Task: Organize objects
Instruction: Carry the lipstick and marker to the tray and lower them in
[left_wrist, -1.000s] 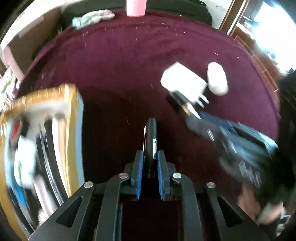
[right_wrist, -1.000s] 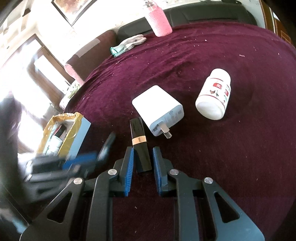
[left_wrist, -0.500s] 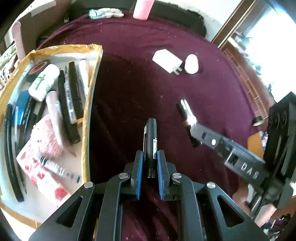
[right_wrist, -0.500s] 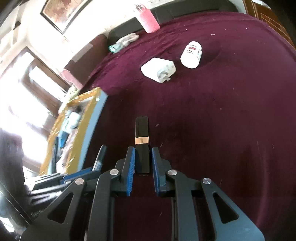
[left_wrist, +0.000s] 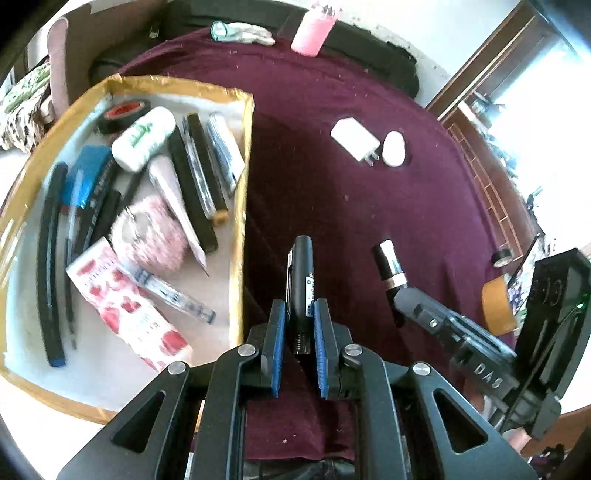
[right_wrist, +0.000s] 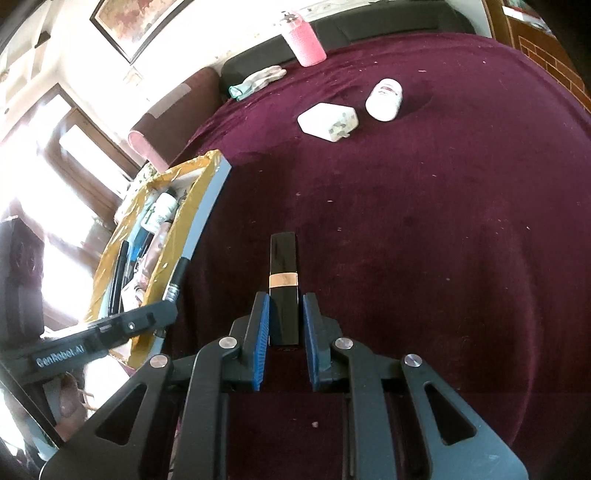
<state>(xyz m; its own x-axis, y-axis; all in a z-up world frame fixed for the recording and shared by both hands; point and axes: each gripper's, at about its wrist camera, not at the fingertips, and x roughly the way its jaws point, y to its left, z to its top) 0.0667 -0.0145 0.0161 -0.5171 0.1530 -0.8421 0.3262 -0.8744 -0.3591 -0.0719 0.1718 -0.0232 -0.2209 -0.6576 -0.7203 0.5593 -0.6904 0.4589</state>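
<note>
My left gripper (left_wrist: 299, 314) is shut on a black marker pen (left_wrist: 302, 273) and holds it above the maroon cloth, just right of the gold-edged box (left_wrist: 242, 221). My right gripper (right_wrist: 283, 306) is shut on a black lipstick tube with a gold band (right_wrist: 283, 273); it also shows in the left wrist view (left_wrist: 388, 262). The box (right_wrist: 207, 199) holds pens, a pink puff, tape and a white bottle. A white charger (right_wrist: 328, 122) and a white pill bottle (right_wrist: 384, 99) lie on the cloth far ahead.
A pink cup (right_wrist: 303, 44) and a pale glove (right_wrist: 258, 81) sit at the far edge of the cloth. A tape roll (left_wrist: 496, 306) and a small black roll (left_wrist: 502, 256) lie beyond the right edge. A black sofa runs behind.
Both grippers have pulled back and up from the charger and pill bottle, carrying the marker and the lipstick. The left one now hangs beside the box.
</note>
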